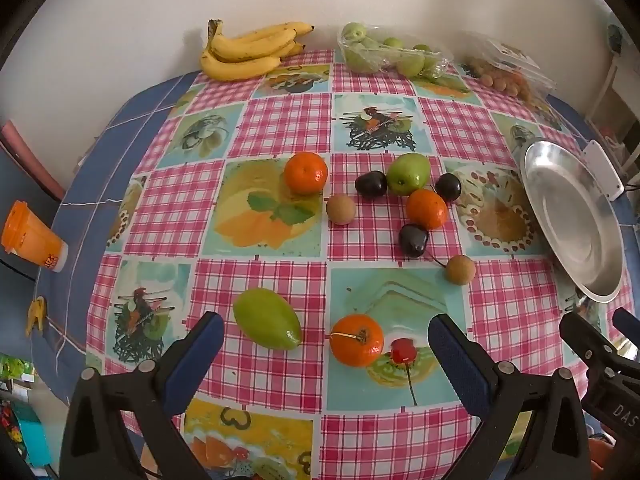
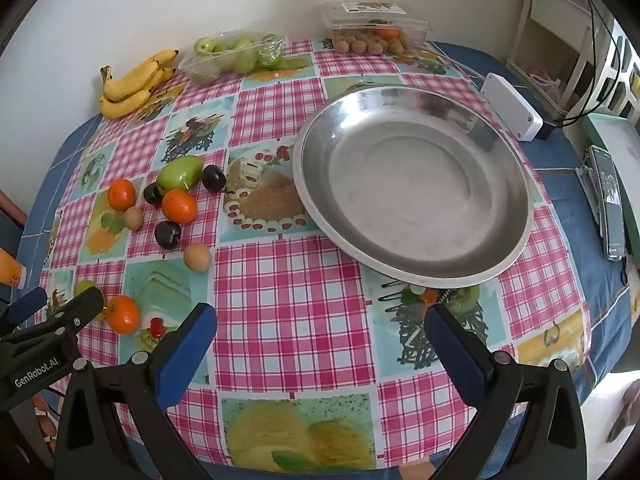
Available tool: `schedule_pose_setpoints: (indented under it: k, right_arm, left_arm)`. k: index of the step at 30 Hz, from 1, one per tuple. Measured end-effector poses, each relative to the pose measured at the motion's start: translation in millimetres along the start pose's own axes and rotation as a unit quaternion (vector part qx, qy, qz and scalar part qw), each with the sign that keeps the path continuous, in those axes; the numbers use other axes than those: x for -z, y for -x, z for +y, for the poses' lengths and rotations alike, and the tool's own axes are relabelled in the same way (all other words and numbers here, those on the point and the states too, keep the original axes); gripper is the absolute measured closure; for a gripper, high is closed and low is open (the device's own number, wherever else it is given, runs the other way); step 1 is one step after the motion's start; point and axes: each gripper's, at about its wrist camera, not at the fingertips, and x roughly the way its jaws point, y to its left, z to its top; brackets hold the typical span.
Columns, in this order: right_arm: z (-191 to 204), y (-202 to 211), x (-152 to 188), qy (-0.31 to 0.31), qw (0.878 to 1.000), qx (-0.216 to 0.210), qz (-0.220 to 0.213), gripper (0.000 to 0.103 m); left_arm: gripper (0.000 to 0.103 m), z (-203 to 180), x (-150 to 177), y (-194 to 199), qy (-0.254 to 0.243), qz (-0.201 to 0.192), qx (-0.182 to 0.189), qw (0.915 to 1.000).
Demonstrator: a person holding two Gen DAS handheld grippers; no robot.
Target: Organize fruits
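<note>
**fruitfan:** Two hand-held grippers in shot, both spread wide with nothing between the blue pads. The left hand-held gripper point(image 1: 322, 344) hovers low over the near edge of the counter point(image 1: 280, 128), and a mandarin point(image 1: 357, 339) with a bit of stem sits right between its fingers, not touching either. Just left of that is a long green mango point(image 1: 267, 324)

**pitstop:** and the right hand-held gripper point(image 2: 320, 332)?

**fruitfan:** Same deal, released, over bare checked tablecloth point(image 2: 288, 300). Straight ahead of it is the big steel dish point(image 2: 412, 184), nothing in it, sitting flat on the cloth toward the right side of the counter

**pitstop:** where's the rest of the fruit

**fruitfan:** Loose bunch mid-counter, left of the dish: a green apple-ish fruit point(image 1: 409, 173) with dark plums either side (this plum point(image 1: 371, 184) and that plum point(image 1: 448, 186)), a second mandarin point(image 1: 427, 209) touching it in front, a third plum point(image 1: 413, 240) just nearer, and another mandarin point(image 1: 306, 173) off to the left on its own. Two small brown round fruits too, one point(image 1: 341, 209) by that lone mandarin, one point(image 1: 460, 269) nearer the dish. Can't tell what they are exactly

**pitstop:** back row?

**fruitfan:** Along the wall: bananas point(image 1: 250, 51), a clear pack of green fruits point(image 1: 384, 53), and a plastic box of small brown fruits point(image 2: 374, 28). Orange cup point(image 1: 30, 238) sits way off at the left edge
</note>
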Motion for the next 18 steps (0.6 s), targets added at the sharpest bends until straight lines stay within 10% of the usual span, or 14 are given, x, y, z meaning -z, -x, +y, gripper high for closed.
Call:
schedule_pose_setpoints:
  k: [18]
  right_arm:
    - [1.6, -0.6, -0.9, 0.005, 1.000, 0.001, 0.001, 0.000]
  left_arm:
    - [0.000, 5.1, 2.3, -3.3, 0.000, -0.007, 0.008, 0.9999]
